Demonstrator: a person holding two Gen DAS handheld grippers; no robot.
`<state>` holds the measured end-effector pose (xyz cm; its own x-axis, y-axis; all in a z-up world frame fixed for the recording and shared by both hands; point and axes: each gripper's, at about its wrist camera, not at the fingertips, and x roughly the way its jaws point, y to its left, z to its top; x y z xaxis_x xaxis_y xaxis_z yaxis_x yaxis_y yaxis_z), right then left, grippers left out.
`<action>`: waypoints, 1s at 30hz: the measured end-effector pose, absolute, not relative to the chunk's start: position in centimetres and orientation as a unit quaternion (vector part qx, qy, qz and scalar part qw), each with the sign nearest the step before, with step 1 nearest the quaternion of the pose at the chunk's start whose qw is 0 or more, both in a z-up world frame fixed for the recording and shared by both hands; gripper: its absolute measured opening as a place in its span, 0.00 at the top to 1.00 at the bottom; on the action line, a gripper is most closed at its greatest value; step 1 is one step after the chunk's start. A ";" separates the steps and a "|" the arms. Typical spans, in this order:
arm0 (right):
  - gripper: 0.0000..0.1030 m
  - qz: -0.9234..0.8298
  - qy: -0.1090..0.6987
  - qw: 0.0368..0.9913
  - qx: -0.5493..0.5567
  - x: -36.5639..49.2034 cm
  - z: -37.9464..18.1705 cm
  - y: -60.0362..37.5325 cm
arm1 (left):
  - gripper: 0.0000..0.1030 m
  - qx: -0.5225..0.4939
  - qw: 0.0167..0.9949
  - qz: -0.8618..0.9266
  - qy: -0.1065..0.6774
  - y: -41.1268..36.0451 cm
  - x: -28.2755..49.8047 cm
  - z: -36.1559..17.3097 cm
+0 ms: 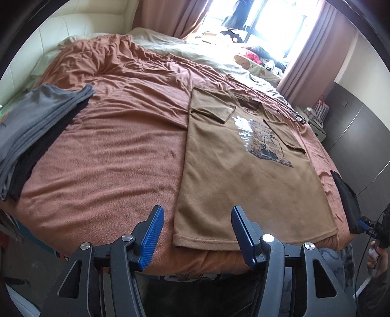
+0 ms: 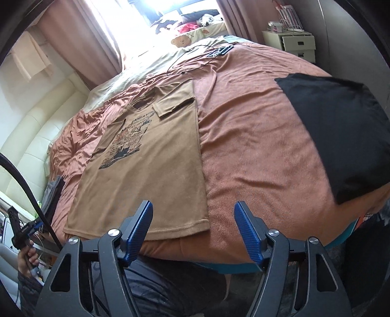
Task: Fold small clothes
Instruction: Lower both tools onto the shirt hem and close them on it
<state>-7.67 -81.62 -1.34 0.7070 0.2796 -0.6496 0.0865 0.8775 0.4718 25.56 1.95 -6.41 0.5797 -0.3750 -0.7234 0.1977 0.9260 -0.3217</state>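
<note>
Brown graphic T-shirt laid flat, print side up, on rust-orange blanket, both sleeves folded inward over the chest, hem at the near bed edge. Left gripper spread wide, holding nothing, hovering just above the shirt's near-left hem corner. Right gripper likewise spread and empty, poised over the shirt's near-right hem corner. Stack of folded grey and dark clothes well left of the shirt. Black garment flat, right of the shirt.

Home bedroom. Wide bed under rust blanket; padded cream headboard. Pink curtains at bright window.
</note>
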 end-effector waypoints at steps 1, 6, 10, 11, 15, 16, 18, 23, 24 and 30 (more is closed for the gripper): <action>0.44 0.055 0.384 0.888 0.247 -7.4 -1.9 -81.6 | 0.46 -0.108 0.880 -0.163 0.434 2.0 25.8 -7.0; 0.52 0.068 0.405 0.872 0.267 -5.6 -4.1 -81.2 | 0.48 -0.124 0.863 -0.157 0.464 2.4 27.2 -10.0; 0.59 0.078 0.419 0.860 0.281 -4.0 -5.9 -80.8 | 0.51 -0.153 0.847 -0.153 0.485 3.0 28.1 -12.1; 0.63 0.081 0.421 0.857 0.287 -3.6 -6.4 -80.9 | 0.51 -0.161 0.843 -0.156 0.488 3.2 28.2 -12.4; 0.66 0.080 0.429 0.844 0.312 -2.0 -8.1 -81.7 | 0.54 -0.198 0.822 -0.161 0.509 3.4 29.0 -14.1; 0.66 0.080 0.432 0.839 0.322 -1.7 -8.6 -82.0 | 0.56 -0.205 0.818 -0.164 0.513 3.4 29.3 -14.4; 0.66 0.087 0.432 0.832 0.338 -1.5 -9.1 -82.2 | 0.59 -0.211 0.812 -0.165 0.519 3.4 29.6 -15.0; 0.66 0.098 0.420 0.824 0.367 -0.9 -9.7 -83.2 | 0.59 -0.244 0.800 -0.169 0.521 4.1 30.4 -15.5; 0.66 0.101 0.418 0.821 0.374 -0.6 -9.9 -83.5 | 0.59 -0.251 0.796 -0.171 0.524 4.2 30.6 -15.6; 0.66 0.114 0.413 0.815 0.392 0.5 -11.0 -83.8 | 0.59 -0.272 0.785 -0.182 0.526 4.4 31.8 -16.0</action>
